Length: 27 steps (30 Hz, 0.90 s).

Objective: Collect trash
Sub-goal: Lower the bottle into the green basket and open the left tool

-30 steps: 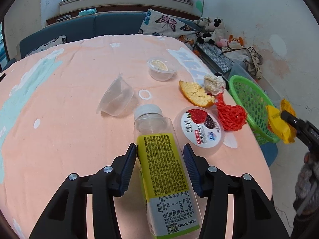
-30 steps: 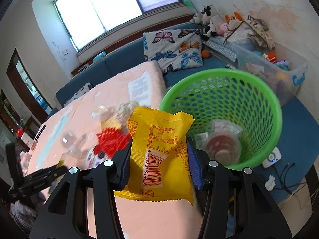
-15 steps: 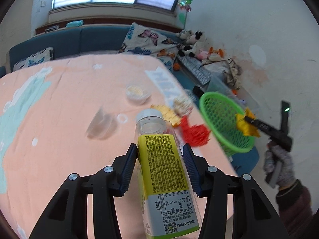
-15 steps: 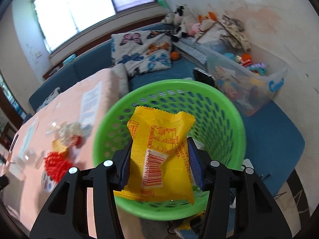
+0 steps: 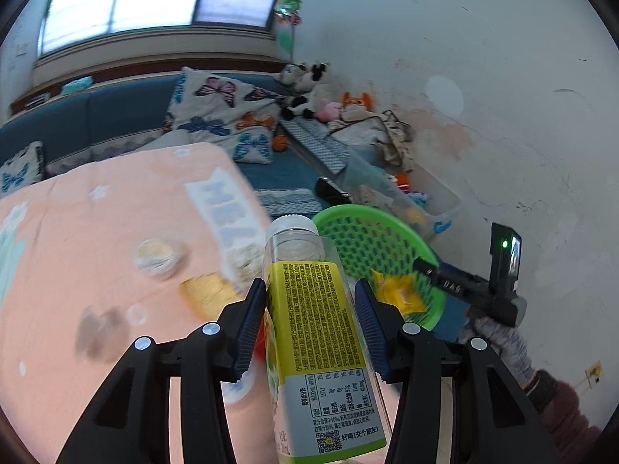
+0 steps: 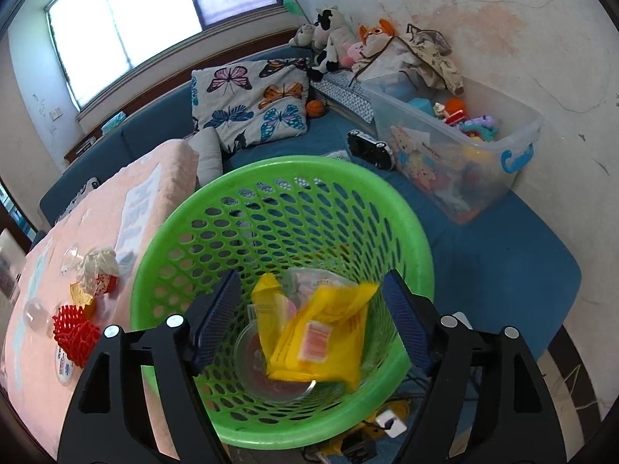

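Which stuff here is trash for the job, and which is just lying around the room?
Job: bottle in the left gripper, yellow wrapper in the green basket, red netting, crumpled paper.

Lying about: butterfly pillow, stuffed toys, toy bin.

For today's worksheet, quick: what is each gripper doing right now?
Left gripper: shut on the bottle.
Right gripper: open, jaws just opened, nothing gripped.
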### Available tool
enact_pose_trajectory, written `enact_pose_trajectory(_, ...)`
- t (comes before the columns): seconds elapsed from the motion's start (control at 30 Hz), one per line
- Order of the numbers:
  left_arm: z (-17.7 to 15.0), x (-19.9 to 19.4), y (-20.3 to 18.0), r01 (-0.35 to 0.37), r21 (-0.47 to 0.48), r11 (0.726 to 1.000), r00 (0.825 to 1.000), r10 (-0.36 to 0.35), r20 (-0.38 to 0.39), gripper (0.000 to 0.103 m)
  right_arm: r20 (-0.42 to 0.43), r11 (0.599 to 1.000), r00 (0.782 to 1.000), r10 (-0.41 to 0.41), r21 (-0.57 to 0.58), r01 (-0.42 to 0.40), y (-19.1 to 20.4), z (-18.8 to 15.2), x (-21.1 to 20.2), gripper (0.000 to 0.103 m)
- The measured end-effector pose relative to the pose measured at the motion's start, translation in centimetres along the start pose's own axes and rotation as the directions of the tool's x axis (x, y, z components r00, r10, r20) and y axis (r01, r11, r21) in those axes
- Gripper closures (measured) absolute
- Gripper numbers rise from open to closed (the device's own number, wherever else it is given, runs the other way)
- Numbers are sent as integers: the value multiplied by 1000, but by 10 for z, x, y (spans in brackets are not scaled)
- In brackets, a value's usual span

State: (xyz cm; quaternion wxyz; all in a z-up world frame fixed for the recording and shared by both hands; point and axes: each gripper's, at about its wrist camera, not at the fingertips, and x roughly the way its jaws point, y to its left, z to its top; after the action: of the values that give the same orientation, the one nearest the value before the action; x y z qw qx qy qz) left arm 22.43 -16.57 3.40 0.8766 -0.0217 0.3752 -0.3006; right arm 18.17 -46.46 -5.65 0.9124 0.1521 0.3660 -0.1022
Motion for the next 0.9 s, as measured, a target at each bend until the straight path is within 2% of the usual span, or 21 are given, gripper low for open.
enact_pose_trajectory(0.2,25,38,-28,36,50,998,999,-35,-21,57,17,1000,1000,4,-2,-4,-9,-3,-14,26)
enact_pose_trajectory(0.4,38,91,-47,62,80,995,995,-55,-85,57,34,999,999,33,3,-33,-14,-13,-31,25)
enact_pose_trajectory(0.6,40,147,-65,57,152,987,984,-30,-175,57,29,998,998,60,13,-60,-13,-21,-35,25)
enact_pose_trajectory(0.9,38,200,-77,35,241,970,963,32,-268,57,2,996,997,75,38,-75,-13,-28,-26,25)
